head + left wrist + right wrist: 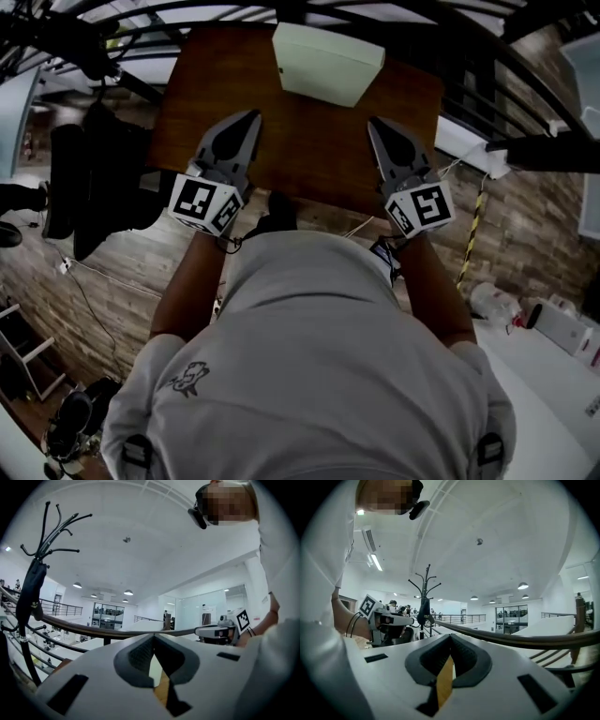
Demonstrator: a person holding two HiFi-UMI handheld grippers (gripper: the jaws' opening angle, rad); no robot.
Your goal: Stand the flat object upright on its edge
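We look steeply down on a brown wooden table (309, 164) standing on a plank floor (122, 262), on a railed gallery inside a large, bright hall.

Nearest to us is the person (309, 366), in a pale short-sleeved shirt, with both forearms reaching forward. Each hand holds a grey gripper with a marker cube at its back.

The left gripper (252, 116) points out over the near left part of the table. Its jaws are pressed fully together and there is nothing between them. The right gripper (374, 123) mirrors it on the near right, with its jaws also together and empty. Bare tabletop lies between the two tips.

Beyond them, well apart from both grippers, the flat object (328, 62) lies at the far edge of the table. It is a pale green rectangular slab, resting on its broad face and turned slightly askew.

We judge it to be light and stiff, like a thin box or board. Its surface looks smooth, so it may slide on the wood when pushed.

A sensible hold would be across its thickness at one long edge. From there we could tip it up while the other gripper steadies the opposite side. Once upright on a narrow edge, it could topple easily.

Farthest away, a curved railing (93, 628) runs behind the table, and a black coat stand (424, 603) rises beside it.
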